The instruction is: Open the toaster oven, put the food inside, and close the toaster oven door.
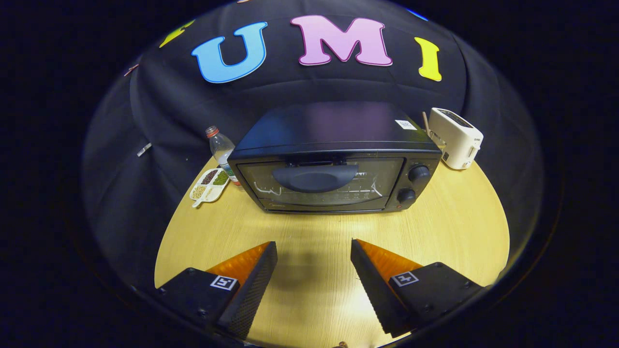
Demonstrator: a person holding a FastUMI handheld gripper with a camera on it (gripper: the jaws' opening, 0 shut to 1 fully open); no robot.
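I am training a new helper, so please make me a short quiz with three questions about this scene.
1. True or false: the oven door is shut.
2. What stands right of the oven? A) toaster B) kettle C) bowl
3. Fill in: the gripper fingers are ____ and hold nothing.

Key: 1 true. 2 A, the white toaster. 3 open. They are above the bare table, short of the oven.

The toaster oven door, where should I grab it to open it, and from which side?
Grip the dark oval handle high on the black toaster oven's glass door, coming straight from the front. It juts out toward the tool, whose fingers are open and empty, so closing them over the handle's top and bottom edges probably suits.
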